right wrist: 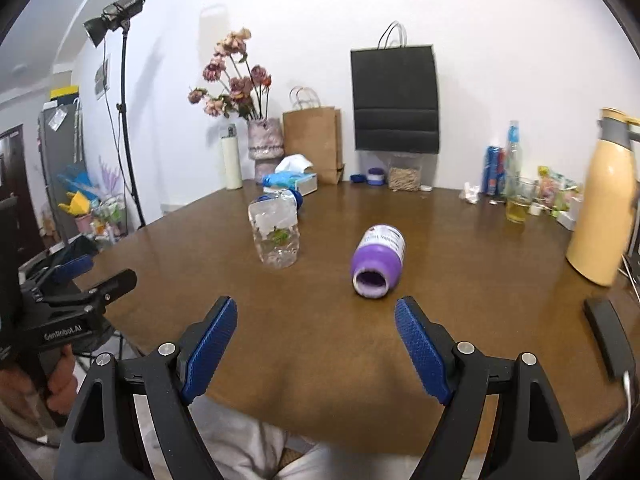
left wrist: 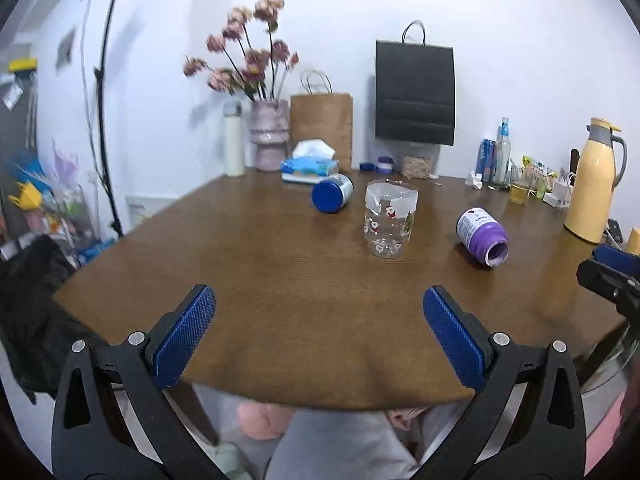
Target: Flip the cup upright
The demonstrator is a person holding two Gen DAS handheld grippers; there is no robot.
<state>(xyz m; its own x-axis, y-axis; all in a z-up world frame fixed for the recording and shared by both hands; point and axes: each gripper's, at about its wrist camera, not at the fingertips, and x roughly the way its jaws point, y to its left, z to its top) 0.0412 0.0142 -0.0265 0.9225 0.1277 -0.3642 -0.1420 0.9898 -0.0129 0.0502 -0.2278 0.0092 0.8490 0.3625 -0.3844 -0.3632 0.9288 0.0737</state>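
A clear plastic cup [left wrist: 390,222] with Christmas prints stands upright in the middle of the brown table [left wrist: 280,280]; it also shows in the right wrist view [right wrist: 277,234]. A purple cup [left wrist: 483,236] lies on its side to its right, mouth toward me [right wrist: 378,262]. A blue cup [left wrist: 332,193] lies on its side behind the clear one, mostly hidden in the right wrist view [right wrist: 295,197]. My left gripper [left wrist: 319,336] is open and empty above the table's near edge. My right gripper [right wrist: 315,346] is open and empty, just short of the purple cup.
Along the far edge stand a white flask [left wrist: 234,140], a flower vase [left wrist: 269,136], a tissue box [left wrist: 310,164], paper bags [left wrist: 322,124], cans and bottles [left wrist: 496,156], a glass of tea [right wrist: 518,200]. A yellow thermos jug [right wrist: 604,200] stands at the right. A dark flat object [right wrist: 608,334] lies near the right edge.
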